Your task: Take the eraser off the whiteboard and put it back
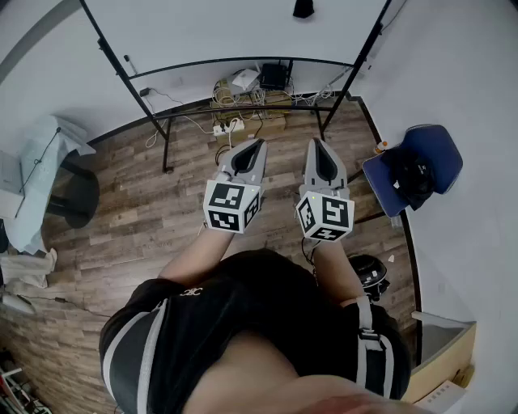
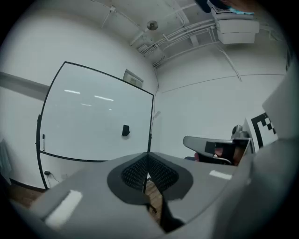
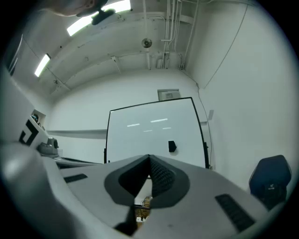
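Observation:
The whiteboard (image 1: pixel 227 32) stands on a black frame ahead of me, some way off. A small black eraser (image 1: pixel 303 8) sticks to its surface near the right side; it also shows as the eraser (image 2: pixel 125 130) in the left gripper view and the eraser (image 3: pixel 172 146) in the right gripper view. My left gripper (image 1: pixel 257 145) and right gripper (image 1: pixel 316 145) are held side by side in front of my chest, both pointing at the board and well short of it. Each has its jaws shut with the tips touching and nothing between them, seen at the left gripper (image 2: pixel 147 158) and the right gripper (image 3: pixel 149 159).
Cables, a power strip and a router (image 1: pixel 251 89) lie on the floor under the board. A blue chair (image 1: pixel 413 170) with a dark bag stands at the right, a round dark table (image 1: pixel 73 194) with a cloth at the left, a cardboard box (image 1: pixel 441 356) at the lower right.

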Action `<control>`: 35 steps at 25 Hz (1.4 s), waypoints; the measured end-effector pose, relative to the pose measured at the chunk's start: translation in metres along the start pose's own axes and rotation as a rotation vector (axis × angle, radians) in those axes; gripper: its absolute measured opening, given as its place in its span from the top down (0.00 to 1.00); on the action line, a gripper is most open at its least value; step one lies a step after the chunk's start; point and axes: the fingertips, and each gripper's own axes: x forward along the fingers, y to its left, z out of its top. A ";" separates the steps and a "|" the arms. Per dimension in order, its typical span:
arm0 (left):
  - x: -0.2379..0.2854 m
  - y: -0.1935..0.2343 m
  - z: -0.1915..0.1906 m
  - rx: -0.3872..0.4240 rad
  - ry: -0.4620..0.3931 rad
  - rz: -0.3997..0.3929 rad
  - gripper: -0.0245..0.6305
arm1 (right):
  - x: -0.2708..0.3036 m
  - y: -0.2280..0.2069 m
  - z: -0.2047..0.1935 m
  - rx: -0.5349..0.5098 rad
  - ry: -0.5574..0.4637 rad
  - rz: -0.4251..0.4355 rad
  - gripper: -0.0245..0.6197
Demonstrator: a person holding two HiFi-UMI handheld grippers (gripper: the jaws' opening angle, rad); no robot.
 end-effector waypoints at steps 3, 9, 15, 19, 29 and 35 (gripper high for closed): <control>-0.002 -0.004 0.000 0.008 0.002 0.007 0.95 | -0.005 -0.001 0.000 0.006 -0.001 0.007 0.95; -0.008 -0.013 -0.003 0.013 0.009 0.017 0.95 | -0.012 -0.002 -0.005 0.015 0.010 0.018 0.95; -0.005 -0.015 -0.006 0.007 0.016 0.035 0.95 | -0.014 -0.011 -0.011 0.047 0.033 0.019 0.95; 0.003 -0.028 -0.008 0.002 0.021 0.027 0.95 | -0.017 -0.020 -0.014 0.052 0.041 0.037 0.95; 0.031 -0.077 -0.012 -0.011 -0.009 0.003 0.95 | -0.035 -0.069 -0.013 0.055 0.025 0.029 0.95; 0.046 -0.081 -0.008 -0.003 -0.028 0.010 0.95 | -0.029 -0.084 -0.014 0.048 0.019 0.043 0.95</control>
